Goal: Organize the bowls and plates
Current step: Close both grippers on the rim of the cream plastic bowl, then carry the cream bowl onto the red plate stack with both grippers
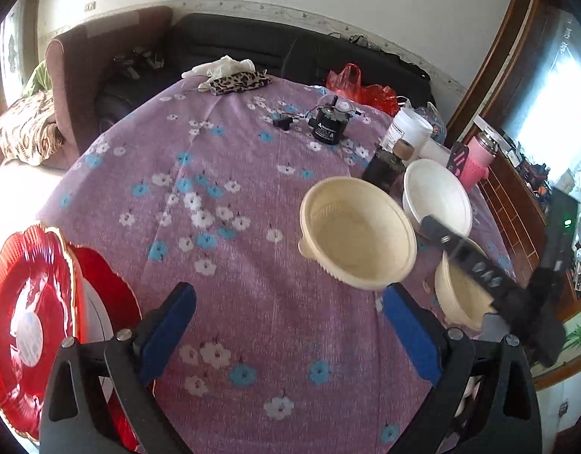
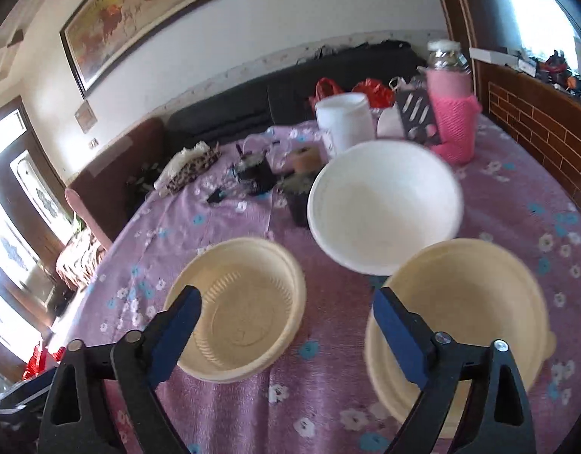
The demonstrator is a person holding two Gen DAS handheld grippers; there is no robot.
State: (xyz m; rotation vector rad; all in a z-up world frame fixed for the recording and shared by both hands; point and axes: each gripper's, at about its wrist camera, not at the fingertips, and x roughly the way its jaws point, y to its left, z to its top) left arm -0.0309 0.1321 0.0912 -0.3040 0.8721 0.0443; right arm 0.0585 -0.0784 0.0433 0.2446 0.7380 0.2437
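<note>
Ribbed cream bowls [image 2: 239, 308], smooth white bowl [image 2: 385, 206], scalloped red plates [image 1: 29, 321], left tongs [image 1: 290, 335] apart, right tongs [image 2: 288, 323] apart, empty

- My table [image 1: 275, 302] wears a purple cloth with flowers.
- Near me: two cream bowls [image 2: 237, 310] [image 2: 468, 325], a white bowl [image 2: 385, 204] just behind them.
- At my left edge: red plates [image 1: 29, 302].
- Far side: white tub [image 2: 345, 121], pink bottle [image 2: 451, 113], leopard pouch [image 1: 239, 81].

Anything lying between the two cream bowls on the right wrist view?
No: only bare flowered tablecloth separates the left cream bowl from the right cream bowl. The white bowl sits behind the gap.
</note>
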